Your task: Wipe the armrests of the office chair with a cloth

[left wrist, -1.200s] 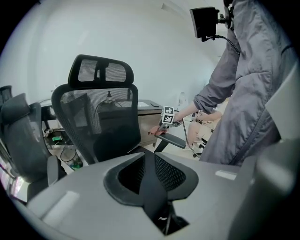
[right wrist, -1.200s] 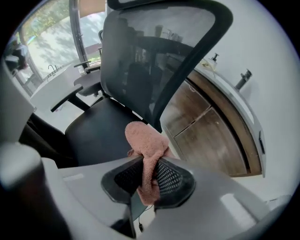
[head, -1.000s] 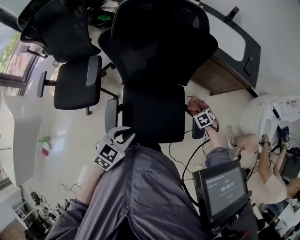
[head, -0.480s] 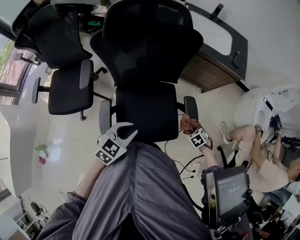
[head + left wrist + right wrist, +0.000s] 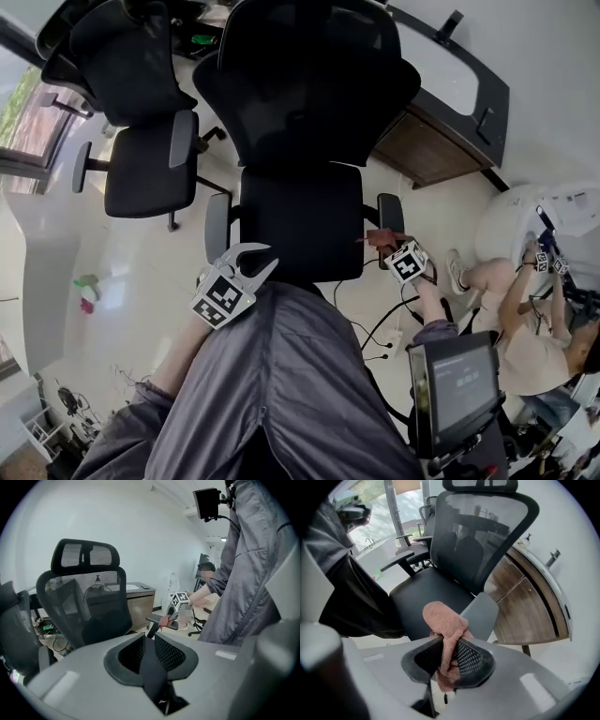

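— What has shifted?

— The right hand-held gripper [image 5: 389,247] has drawn back along the right armrest [image 5: 389,212]. A second ago it was over the far end. Now it is at the near end, and most of the grey pad shows bare beyond it.

— Is it carrying anything?

— A pink terry cloth [image 5: 443,616], pinched tight between its jaws. The loose end is bunched up above them and lies against the near edge of the pad.

— And the other one?

— The left hand-held gripper [image 5: 255,258] hangs near the front end of the left armrest [image 5: 217,225], beside the office chair's black seat [image 5: 305,220]. It is clear of both. Its jaws stand apart with nothing between them.

— What else is around?

— A second black chair [image 5: 141,169] is off to the left, and a curved desk [image 5: 450,94] stands behind the mesh backrest [image 5: 309,84].
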